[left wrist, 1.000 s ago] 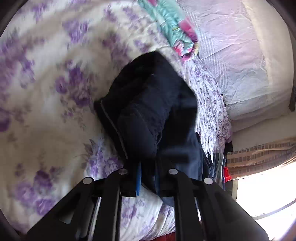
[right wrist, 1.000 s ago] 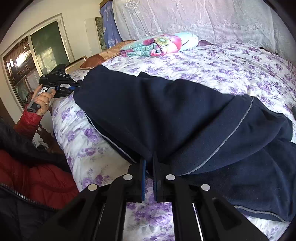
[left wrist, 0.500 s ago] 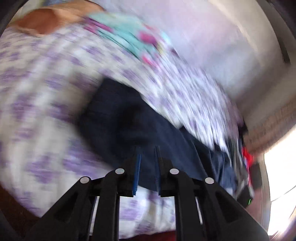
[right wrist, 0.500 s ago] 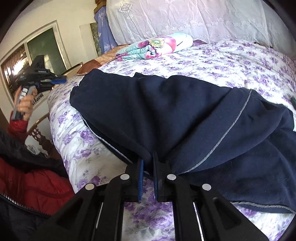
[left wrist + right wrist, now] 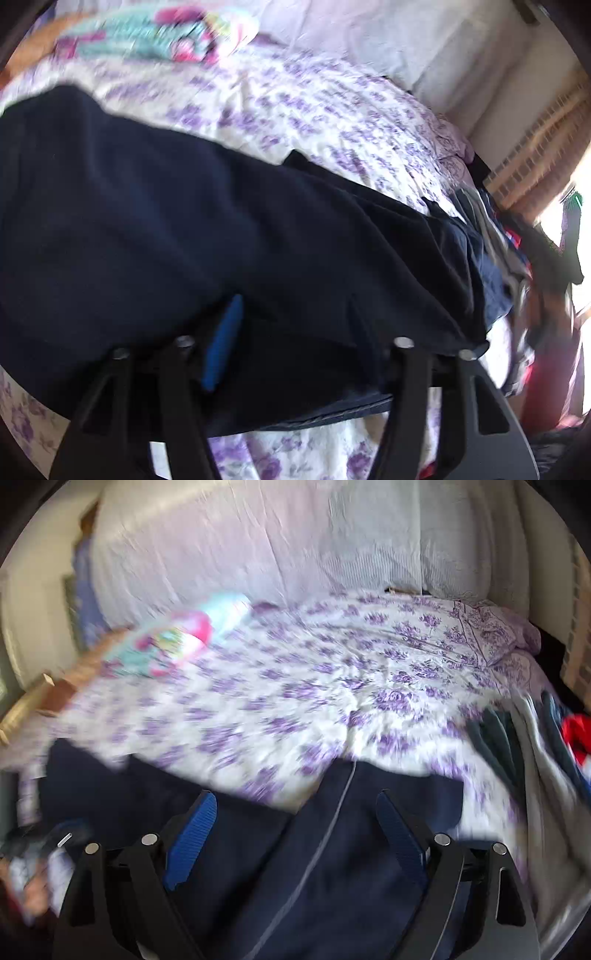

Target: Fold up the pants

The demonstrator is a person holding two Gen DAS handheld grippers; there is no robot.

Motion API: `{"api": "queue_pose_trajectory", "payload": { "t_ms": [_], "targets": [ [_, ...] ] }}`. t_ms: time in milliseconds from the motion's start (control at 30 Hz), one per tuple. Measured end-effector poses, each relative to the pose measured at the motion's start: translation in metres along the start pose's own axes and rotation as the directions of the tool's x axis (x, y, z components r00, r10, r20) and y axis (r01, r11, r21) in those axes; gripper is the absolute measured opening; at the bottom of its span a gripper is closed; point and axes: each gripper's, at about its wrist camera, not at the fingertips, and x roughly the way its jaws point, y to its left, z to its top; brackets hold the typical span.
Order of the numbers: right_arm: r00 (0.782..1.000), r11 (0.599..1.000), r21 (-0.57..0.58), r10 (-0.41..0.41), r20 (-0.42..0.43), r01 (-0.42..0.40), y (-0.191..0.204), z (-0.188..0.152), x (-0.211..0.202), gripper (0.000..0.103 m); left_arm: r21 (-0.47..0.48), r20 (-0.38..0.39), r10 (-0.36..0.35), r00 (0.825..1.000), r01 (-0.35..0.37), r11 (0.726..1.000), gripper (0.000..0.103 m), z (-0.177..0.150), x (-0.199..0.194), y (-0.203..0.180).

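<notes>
The dark navy pants lie spread on the purple-flowered bedspread. In the left wrist view they fill the lower half of the frame. My left gripper is open, its jaws wide apart right over the pants' near edge; one blue pad shows, the other is hidden against the dark cloth. In the right wrist view my right gripper is open above the pants, which show a thin grey side stripe. Both views are blurred by motion.
A folded turquoise and pink blanket lies at the far left of the bed. White pillows stand along the headboard. A pile of other clothes lies at the bed's right edge. A window is bright at the right.
Both grippers were shut on the pants' edge and are now open. The pants have dropped flat on the bed. Both cameras have swung and the right one has pulled back.
</notes>
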Motion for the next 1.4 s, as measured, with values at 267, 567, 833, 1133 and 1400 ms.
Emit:
{"api": "queue_pose_trajectory", "payload": {
  "t_ms": [267, 567, 833, 1133, 1400],
  "targets": [
    [0.958, 0.964, -0.125, -0.25, -0.139, 0.234, 0.005, -0.023, 0.081, 0.087, 0.158, 0.067, 0.098, 0.993, -0.108, 0.982, 0.081, -0.014, 0.001, -0.023],
    [0.989, 0.981, 0.162, -0.121, 0.082, 0.106, -0.041, -0.03, 0.032, 0.015, 0.15, 0.075, 0.039, 0.996, -0.05, 0.987, 0.082, -0.011, 0.001, -0.018],
    [0.939, 0.842, 0.49, 0.052, 0.339, -0.224, -0.13, -0.086, -0.076, 0.011, 0.152, 0.071, 0.047, 0.996, -0.057, 0.987, 0.082, -0.012, 0.002, -0.02],
    [0.977, 0.756, 0.635, 0.033, 0.21, -0.162, -0.192, -0.198, -0.076, 0.007, 0.149, 0.071, 0.047, 0.996, -0.057, 0.987, 0.082, -0.012, 0.003, -0.019],
    [0.967, 0.78, 0.585, 0.101, 0.234, -0.223, -0.18, -0.187, -0.086, 0.032, 0.145, 0.067, 0.068, 0.995, -0.077, 0.986, 0.083, -0.011, 0.005, -0.02]
  ]
}}
